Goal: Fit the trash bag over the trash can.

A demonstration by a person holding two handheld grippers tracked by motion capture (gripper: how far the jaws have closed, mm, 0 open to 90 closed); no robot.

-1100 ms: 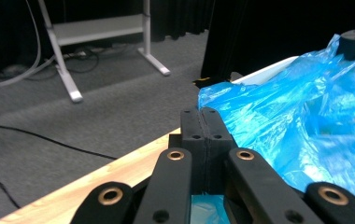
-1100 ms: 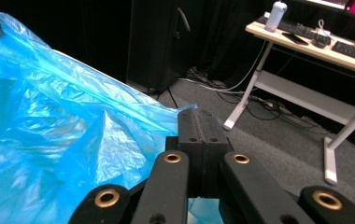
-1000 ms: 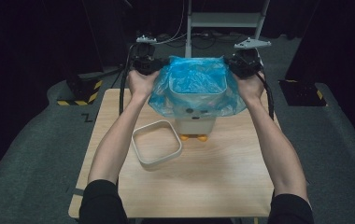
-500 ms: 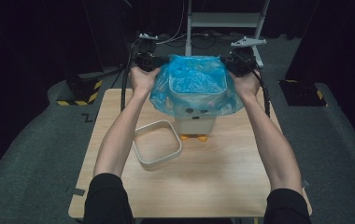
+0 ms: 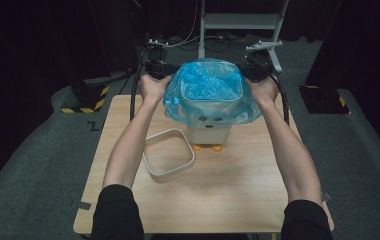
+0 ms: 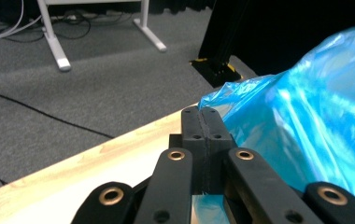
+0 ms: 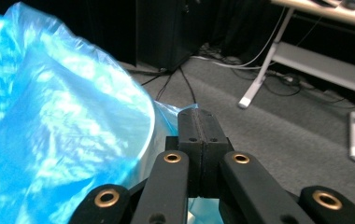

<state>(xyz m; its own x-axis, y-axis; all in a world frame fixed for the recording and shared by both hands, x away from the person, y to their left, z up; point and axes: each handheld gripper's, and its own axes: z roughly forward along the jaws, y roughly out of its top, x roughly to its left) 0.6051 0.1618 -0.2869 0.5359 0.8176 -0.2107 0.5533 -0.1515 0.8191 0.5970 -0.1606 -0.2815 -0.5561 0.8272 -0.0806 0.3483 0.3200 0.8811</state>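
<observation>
A white bin (image 5: 209, 131) with orange feet stands at the far middle of the wooden table (image 5: 228, 190). A blue plastic bag (image 5: 210, 87) lines it and is folded out over its rim. My left gripper (image 5: 159, 70) is at the bag's far left side, shut on the film. In the left gripper view the closed jaws (image 6: 202, 114) pinch blue film, with the bag (image 6: 306, 126) billowing to the right. My right gripper (image 5: 254, 70) is at the bag's far right side, and its closed jaws (image 7: 198, 116) also pinch the bag (image 7: 59, 126).
A white square ring (image 5: 148, 156) lies flat on the table, left of the bin and nearer the person. Behind the table are a white stand's legs (image 5: 273, 50), floor cables (image 5: 188, 40) and black-and-yellow striped bases (image 5: 85, 97). The table's far edge (image 6: 96, 158) runs just under the left gripper.
The left hand has sunk slightly with the bag's edge. The right gripper has edged a little in toward the bin. Both grips on the bag are unchanged.
</observation>
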